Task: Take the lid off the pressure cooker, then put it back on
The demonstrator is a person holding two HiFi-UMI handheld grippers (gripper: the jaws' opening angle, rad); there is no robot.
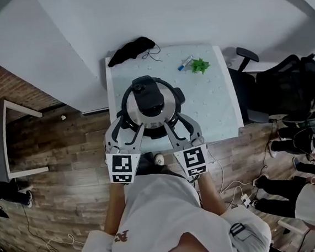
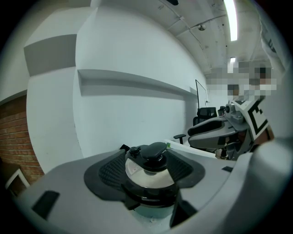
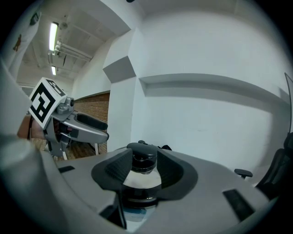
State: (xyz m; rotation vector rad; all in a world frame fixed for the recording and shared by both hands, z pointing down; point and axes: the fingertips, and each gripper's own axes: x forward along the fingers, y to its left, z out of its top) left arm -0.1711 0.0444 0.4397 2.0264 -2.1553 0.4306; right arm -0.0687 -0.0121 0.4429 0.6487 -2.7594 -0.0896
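Desk (image 1: 218,97), pale-topped, stands against a white wall (image 1: 191,14) on a wood-plank floor (image 1: 61,159), with office chairs (image 1: 287,88) to its right. Pressure cooker (image 1: 150,104) sits on the desk's near half, lid (image 1: 150,97) on. Left hand-held gripper (image 1: 129,126) and right hand-held gripper (image 1: 177,122) flank the cooker, jaws apart, gripping nothing.

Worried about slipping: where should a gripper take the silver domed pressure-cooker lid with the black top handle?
By the raised black top handle, from above on the near side, jaws across its narrow width. The silver domed lid looks smooth, sloped and too wide to pinch.
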